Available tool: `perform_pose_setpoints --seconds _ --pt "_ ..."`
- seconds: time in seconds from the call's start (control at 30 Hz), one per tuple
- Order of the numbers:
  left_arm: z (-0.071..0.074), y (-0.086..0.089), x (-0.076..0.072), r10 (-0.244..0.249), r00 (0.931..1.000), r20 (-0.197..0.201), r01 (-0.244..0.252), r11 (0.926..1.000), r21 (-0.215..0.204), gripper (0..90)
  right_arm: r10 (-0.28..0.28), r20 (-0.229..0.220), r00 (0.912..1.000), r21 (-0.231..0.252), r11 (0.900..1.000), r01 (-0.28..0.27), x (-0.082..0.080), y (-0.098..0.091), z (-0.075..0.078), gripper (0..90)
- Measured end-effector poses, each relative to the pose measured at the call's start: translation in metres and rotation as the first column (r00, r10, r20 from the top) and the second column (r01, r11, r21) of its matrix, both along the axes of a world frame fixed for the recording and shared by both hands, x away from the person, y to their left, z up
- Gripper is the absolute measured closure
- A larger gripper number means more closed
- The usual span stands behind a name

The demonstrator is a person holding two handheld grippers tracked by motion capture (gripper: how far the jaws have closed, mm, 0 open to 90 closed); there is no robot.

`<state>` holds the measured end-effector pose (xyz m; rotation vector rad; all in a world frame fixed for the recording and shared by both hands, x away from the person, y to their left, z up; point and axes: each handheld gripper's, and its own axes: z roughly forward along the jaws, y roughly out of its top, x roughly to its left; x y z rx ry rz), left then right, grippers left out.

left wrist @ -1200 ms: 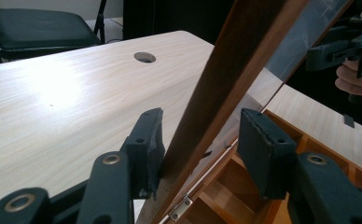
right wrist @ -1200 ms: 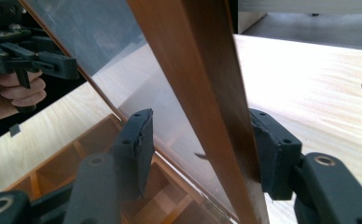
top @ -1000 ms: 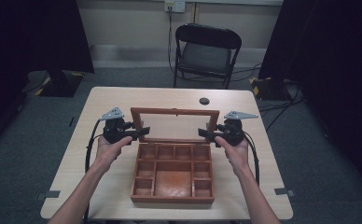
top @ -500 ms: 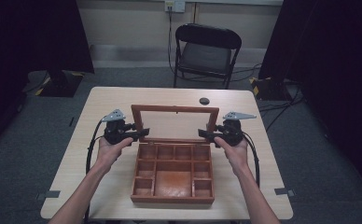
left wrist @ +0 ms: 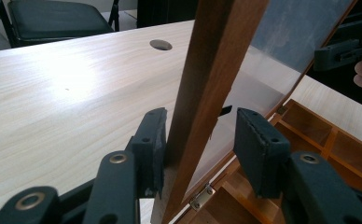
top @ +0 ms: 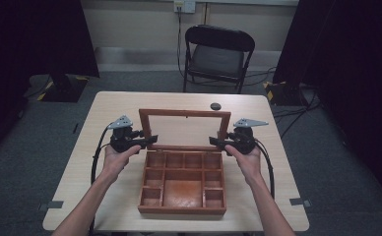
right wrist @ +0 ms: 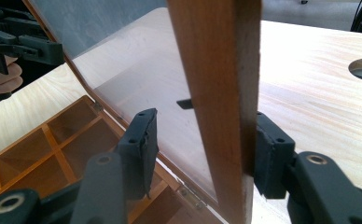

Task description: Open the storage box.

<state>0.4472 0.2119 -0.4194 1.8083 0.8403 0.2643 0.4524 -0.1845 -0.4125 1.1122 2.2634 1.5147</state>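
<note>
The fingers (left wrist: pixel 258 144) of the left gripper (top: pixel 149 140) stand spread around the left side rail of the lid (top: pixel 184 112). The pad on the outside rests against the wood, and the one on the glass side stands clear of it. The fingers (right wrist: pixel 139 140) of the right gripper (top: pixel 214 141) straddle the right rail in the same way. The far pad touches the wood and the near one is off the pane. These jaws have just been closing with the rail between them, but they do not pinch it yet.

The box (top: pixel 181 210) sits in the middle of the table (top: pixel 105 105), toward the near edge, with its compartments bare. The lid rises from the box's far edge on small hinges (left wrist: pixel 201 198). It is close to upright, with the glass facing the near side. Its long axis runs left to right across the table.

I think the risk is an uneven hold. If one side clamps or moves before the other, the frame could twist and strain the hinges. If an inner pad lands on the glass rather than the rail, it may slip on the pane. With neither grip firm, a nudge could send the lid falling shut or drag the box across the table.
</note>
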Motion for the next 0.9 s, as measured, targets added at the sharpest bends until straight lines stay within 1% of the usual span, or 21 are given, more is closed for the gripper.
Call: perform_pose_setpoints --seconds 0.17,0.23,0.27,0.37,0.43,0.47,0.57,0.6,0.77,0.8,0.9 --pt "-0.001 0.0 0.0 -0.001 1.0 0.001 0.001 1.0 0.003 54.5 0.001 -0.016 0.9999 0.0 1.0 -0.001 0.001 -0.001 -0.003 47.8" --pt "-0.001 0.0 0.0 0.002 1.0 0.0 -0.002 0.9999 0.012 54.4 0.0 -0.019 0.9998 0.001 1.0 0.0 0.002 -0.001 -0.006 47.4" --pt "-0.001 0.0 0.0 0.005 1.0 -0.004 -0.005 0.9999 0.009 54.4 -0.002 -0.034 0.9994 -0.01 0.9999 0.001 0.003 -0.001 -0.011 47.0" --pt "-0.002 0.0 0.001 0.007 1.0 -0.004 -0.007 0.9999 0.014 54.5 0.0 -0.044 0.999 -0.015 0.9999 0.0 0.004 -0.001 -0.015 47.5" --pt "-0.003 0.0 0.001 0.008 1.0 -0.004 -0.008 0.9999 0.006 54.9 -0.001 -0.045 0.999 -0.017 0.9998 0.0 0.004 -0.001 -0.016 47.8" --pt "-0.004 0.0 0.002 0.014 0.9998 -0.013 -0.014 0.9996 0.023 55.1 0.0 -0.044 0.9991 -0.021 0.9998 -0.001 0.004 0.0 -0.017 48.3" --pt "-0.007 0.0 0.002 0.015 0.9996 -0.023 -0.014 0.9993 0.034 55.6 -0.004 -0.045 0.999 -0.027 0.9996 0.003 0.004 0.001 -0.02 48.7" --pt "-0.01 -0.001 0.002 0.024 0.9993 -0.028 -0.023 0.9988 0.043 55.4 -0.008 -0.051 0.9987 -0.028 0.9996 0.007 0.005 0.001 -0.021 49.0" --pt "-0.013 -0.001 0.004 0.021 0.999 -0.039 -0.019 0.9988 0.045 55.1 -0.011 -0.05 0.9987 -0.03 0.9995 0.01 0.006 0.001 -0.023 49.5" --pt "-0.016 -0.002 0.005 0.021 0.9987 -0.046 -0.018 0.9983 0.055 55.1 -0.015 -0.046 0.9988 -0.032 0.9994 0.013 0.006 0.001 -0.024 49.6" --pt "-0.019 -0.003 0.005 0.022 0.9984 -0.051 -0.018 0.9977 0.065 55.0 -0.018 -0.048 0.9987 -0.033 0.9993 0.017 0.007 0.001 -0.024 49.7"
